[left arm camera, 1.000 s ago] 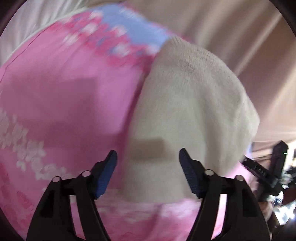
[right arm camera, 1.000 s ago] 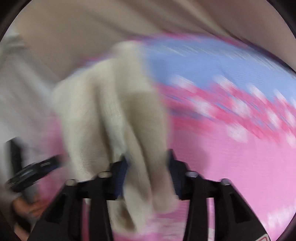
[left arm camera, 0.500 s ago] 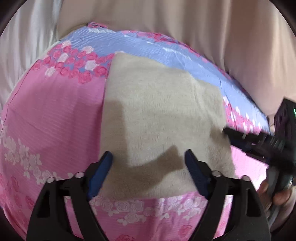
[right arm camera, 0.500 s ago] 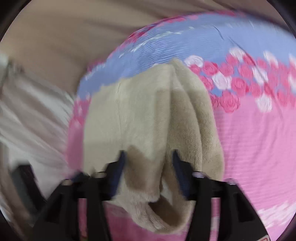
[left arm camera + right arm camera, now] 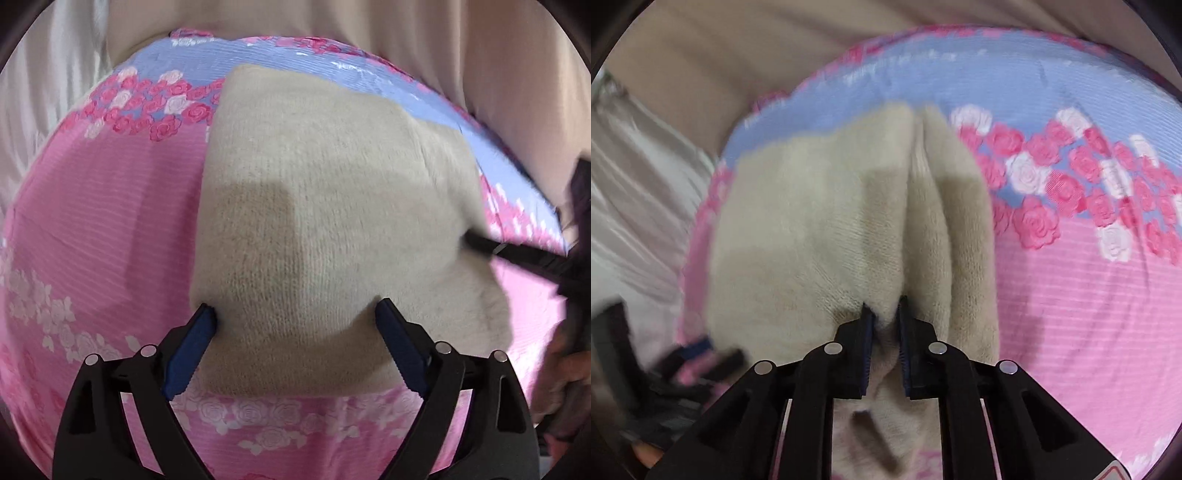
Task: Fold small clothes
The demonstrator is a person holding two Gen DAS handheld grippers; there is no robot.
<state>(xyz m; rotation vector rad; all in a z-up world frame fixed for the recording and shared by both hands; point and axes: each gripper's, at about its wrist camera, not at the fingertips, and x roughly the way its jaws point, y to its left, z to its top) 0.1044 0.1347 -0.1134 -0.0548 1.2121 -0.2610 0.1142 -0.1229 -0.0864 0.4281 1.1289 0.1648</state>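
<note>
- Left wrist view: my left gripper [image 5: 295, 328] hangs over the near edge of a beige knitted garment [image 5: 332, 206], which lies partly folded on a pink floral bedsheet [image 5: 110, 229] with a blue band along its far side.
- Its jaws are opening and stand wide apart; the near edge of the knit bulges up between the blue pads [image 5: 192, 347], but I see no pinch on it.
- To the right of this gripper, the black tip of my right gripper [image 5: 517, 254] reaches into the side of the garment, with the hand behind it at the picture's edge.
- In the right wrist view, my right gripper [image 5: 884, 332] is closing, and a ridge of the beige knit is caught between its narrow jaws, so I read it as clamped on the fabric.
- Ahead of that gripper the garment runs away in long pleats [image 5: 931, 206], with a flatter panel to its left and bare sheet to its right.
- The step in hand, as I judge it, is a mid-fold regrasp: the right side is secured while the left has let go and is placed for a fresh hold.
- The next move calls for the left gripper to settle lower on the near edge and take only the layers meant to travel, then both to carry the edge together.
- I would watch the thick pleats at the right gripper; an uneven bite could drag the layers askew.
- How many folds remain I cannot tell from here.
</note>
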